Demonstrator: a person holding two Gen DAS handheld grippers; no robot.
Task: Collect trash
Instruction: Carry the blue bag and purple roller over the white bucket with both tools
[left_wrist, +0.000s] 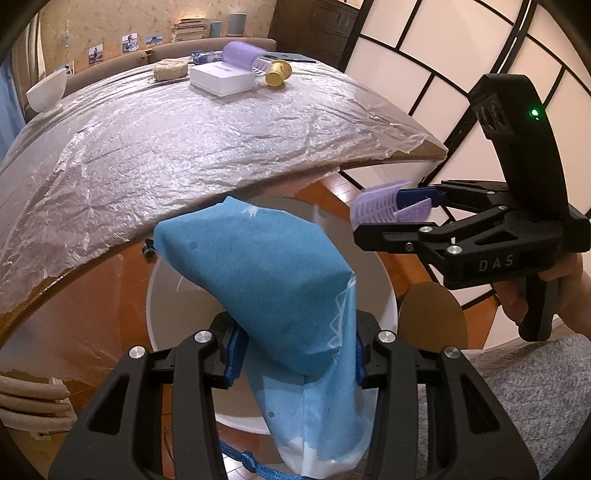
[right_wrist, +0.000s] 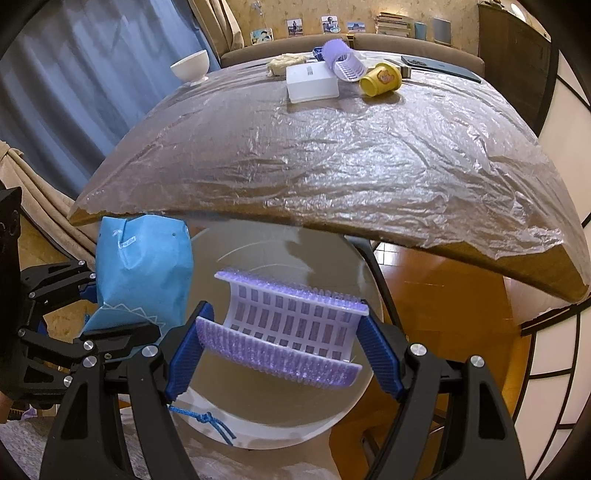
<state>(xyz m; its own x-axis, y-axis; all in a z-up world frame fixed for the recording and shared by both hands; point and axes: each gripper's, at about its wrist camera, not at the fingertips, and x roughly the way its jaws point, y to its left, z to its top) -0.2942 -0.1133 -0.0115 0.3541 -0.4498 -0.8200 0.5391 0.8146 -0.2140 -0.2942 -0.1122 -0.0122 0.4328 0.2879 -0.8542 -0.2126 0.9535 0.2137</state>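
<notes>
My left gripper (left_wrist: 295, 362) is shut on a blue crumpled bag (left_wrist: 258, 280) and holds it over the round white bin (left_wrist: 155, 295) below the table edge. The bag also shows in the right wrist view (right_wrist: 144, 269). My right gripper (right_wrist: 284, 332) is shut on a purple hair roller (right_wrist: 291, 325), squeezed flat, above the same bin (right_wrist: 288, 432). In the left wrist view the right gripper (left_wrist: 410, 210) holds the roller (left_wrist: 380, 206) to the right of the bag.
The table (right_wrist: 332, 147) is covered with crinkled plastic film. At its far end lie a white box (right_wrist: 312, 83), a second purple roller (right_wrist: 341, 59), a yellow cup (right_wrist: 382, 79), a beige lump (right_wrist: 284, 62), a dark tablet (right_wrist: 439, 64) and a white bowl (right_wrist: 190, 68). Wooden floor (right_wrist: 443, 288) is below.
</notes>
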